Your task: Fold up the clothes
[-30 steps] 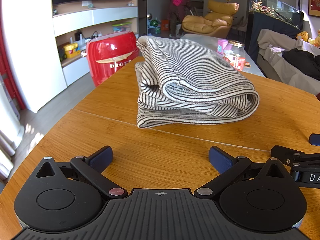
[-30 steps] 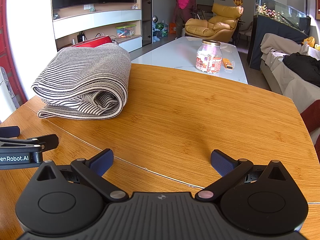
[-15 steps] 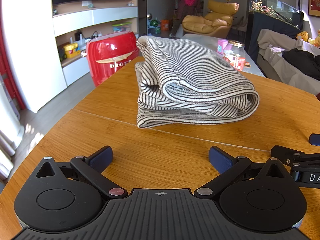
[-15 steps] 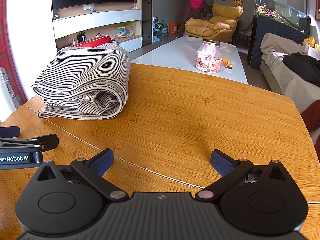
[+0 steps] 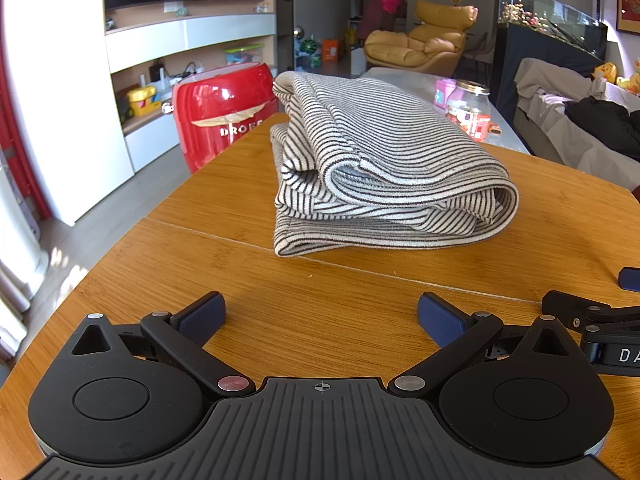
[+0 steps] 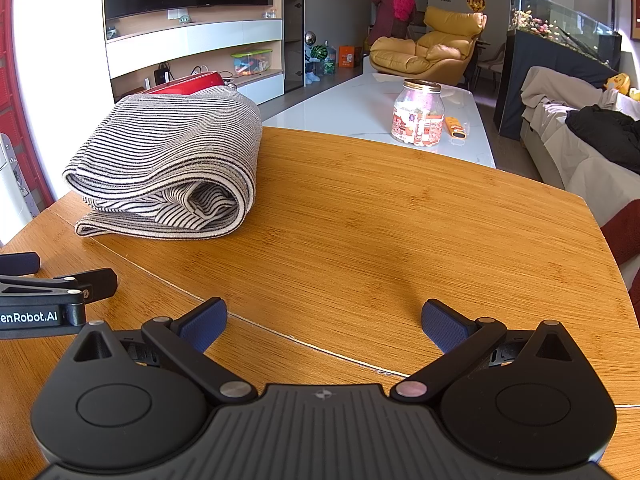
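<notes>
A black-and-white striped garment (image 5: pixel 384 164) lies folded in a thick bundle on the wooden table (image 5: pixel 248 296); it also shows at the left in the right wrist view (image 6: pixel 168 168). My left gripper (image 5: pixel 320 316) is open and empty, resting low over the table in front of the bundle. My right gripper (image 6: pixel 324 320) is open and empty, to the right of the bundle over bare wood. Each gripper's side shows at the edge of the other's view.
A red appliance (image 5: pixel 220 116) stands beyond the table's far left edge. A jar (image 6: pixel 418 118) sits on a white low table (image 6: pixel 360 108) behind. A sofa with clothes (image 6: pixel 580 140) is at the right. A person (image 6: pixel 394 8) stands far back.
Both grippers and the folded garment have stayed still. Only the person in the background has moved.
</notes>
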